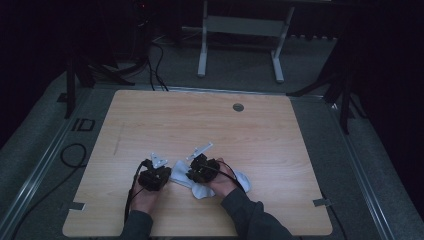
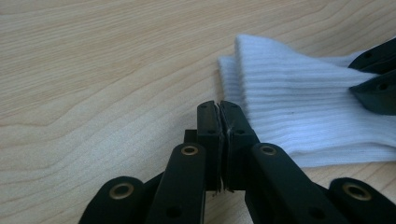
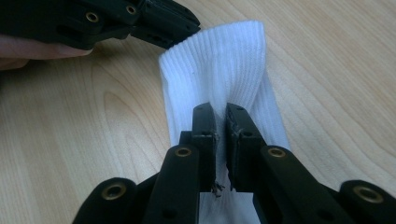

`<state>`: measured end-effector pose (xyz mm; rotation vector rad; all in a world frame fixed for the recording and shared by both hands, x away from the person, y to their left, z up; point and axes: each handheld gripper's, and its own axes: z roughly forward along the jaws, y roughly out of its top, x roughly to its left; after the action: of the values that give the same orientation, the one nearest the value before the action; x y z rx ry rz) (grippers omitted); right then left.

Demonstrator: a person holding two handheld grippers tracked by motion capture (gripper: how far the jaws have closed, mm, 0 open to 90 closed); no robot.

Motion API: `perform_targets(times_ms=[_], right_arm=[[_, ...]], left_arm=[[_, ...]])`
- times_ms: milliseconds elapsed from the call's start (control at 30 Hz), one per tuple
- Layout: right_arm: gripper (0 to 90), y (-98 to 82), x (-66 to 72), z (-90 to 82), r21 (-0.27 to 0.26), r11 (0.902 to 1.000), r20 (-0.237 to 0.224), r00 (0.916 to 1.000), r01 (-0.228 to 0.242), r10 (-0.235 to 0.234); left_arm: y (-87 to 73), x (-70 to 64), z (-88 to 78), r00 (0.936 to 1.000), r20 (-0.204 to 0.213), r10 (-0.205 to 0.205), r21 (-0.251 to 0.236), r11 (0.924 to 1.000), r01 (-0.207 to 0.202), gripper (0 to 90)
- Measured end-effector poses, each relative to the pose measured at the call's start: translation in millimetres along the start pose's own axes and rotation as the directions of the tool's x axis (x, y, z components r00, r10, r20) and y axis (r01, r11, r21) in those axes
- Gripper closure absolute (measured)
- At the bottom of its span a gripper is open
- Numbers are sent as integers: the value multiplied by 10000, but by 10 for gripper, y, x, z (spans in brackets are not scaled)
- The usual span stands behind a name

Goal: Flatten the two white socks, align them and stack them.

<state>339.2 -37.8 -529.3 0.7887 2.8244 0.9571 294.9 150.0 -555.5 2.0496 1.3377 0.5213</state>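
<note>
You have a white ribbed sock (image 1: 200, 182) lying flat on the wooden surface (image 1: 250, 135), close to its near edge and about midway between the left and right edges. Its cuff end (image 3: 219, 51) is pinched up into a raised fold; the rest lies limp.

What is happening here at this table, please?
A person works on a white ribbed sock lying on a wooden table, with a gripper in each hand. The right gripper is shut on a fold of the sock near its cuff. The left gripper is shut at the cuff's edge; whether it has caught fabric is hard to tell.
</note>
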Motion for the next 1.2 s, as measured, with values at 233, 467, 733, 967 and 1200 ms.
perform_targets(times_ms=[233, 467, 733, 967, 1200], right_arm=[[825, -19, -11, 63, 114, 9999, 43, 9999, -120, 119], [821, -33, 2, 111, 206, 9998, 155, 9999, -68, 64], [807, -42, 2, 139, 133, 9999, 137, 9999, -77, 75], [804, -45, 3, 144, 103, 9999, 115, 9999, -59, 58], [802, -44, 10, 151, 70, 10000, 122, 9999, 2, -3]], left_arm=[[-2, -4, 9, 10000, 0, -14, 39, 10000, 14, 871], [6, 3, -31, 10000, -2, -62, -177, 9998, 62, 869], [38, -50, -99, 9998, -42, 208, -502, 9985, -209, 864], [67, -162, -86, 9980, 126, 619, -575, 9965, -610, 863], [66, -204, -5, 9961, 235, 855, -296, 9960, -848, 863]])
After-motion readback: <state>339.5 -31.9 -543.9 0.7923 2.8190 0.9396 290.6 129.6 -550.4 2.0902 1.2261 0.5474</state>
